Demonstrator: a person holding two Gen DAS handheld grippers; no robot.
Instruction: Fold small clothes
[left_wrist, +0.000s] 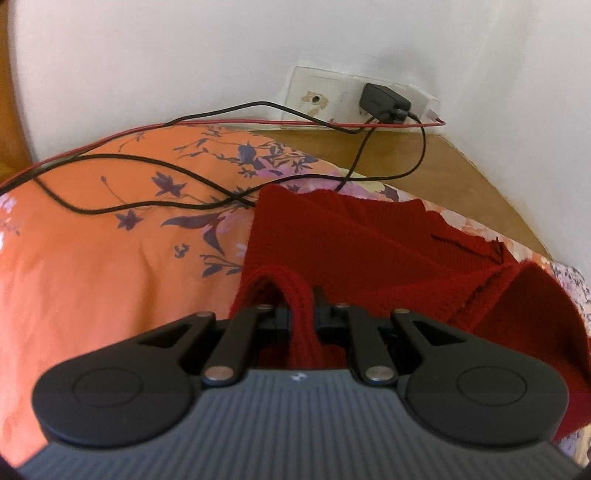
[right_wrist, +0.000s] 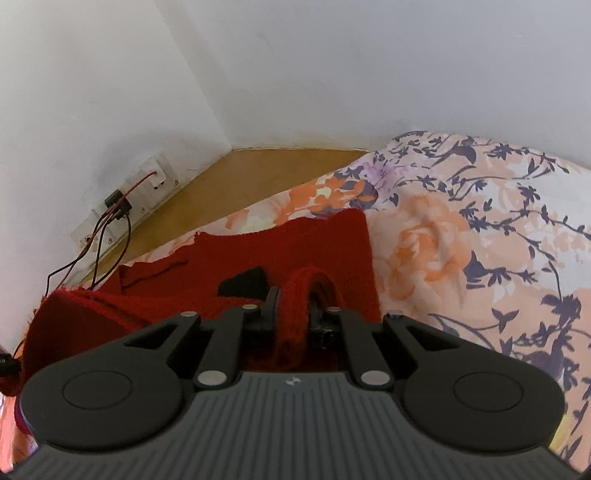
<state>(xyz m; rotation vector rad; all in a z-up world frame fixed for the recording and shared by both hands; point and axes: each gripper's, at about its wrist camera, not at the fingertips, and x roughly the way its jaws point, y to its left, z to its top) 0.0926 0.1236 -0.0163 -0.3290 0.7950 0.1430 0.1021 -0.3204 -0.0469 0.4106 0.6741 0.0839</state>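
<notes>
A dark red knitted garment (left_wrist: 369, 243) lies on an orange floral bedsheet (left_wrist: 110, 258). My left gripper (left_wrist: 300, 306) is shut on a ribbed fold of the garment's near edge, which bulges up between the fingers. In the right wrist view the same red garment (right_wrist: 280, 251) stretches away toward the wall, and my right gripper (right_wrist: 293, 306) is shut on another ribbed fold of its near edge. A small black patch (right_wrist: 243, 282) shows on the knit just left of that fold. Both fingertips are mostly buried in the fabric.
Black and red cables (left_wrist: 184, 170) trail across the sheet to a charger (left_wrist: 384, 101) plugged into a wall socket plate (left_wrist: 332, 98). A wooden ledge (left_wrist: 461, 173) runs between bed and white wall. The floral sheet (right_wrist: 480, 240) extends right of the garment.
</notes>
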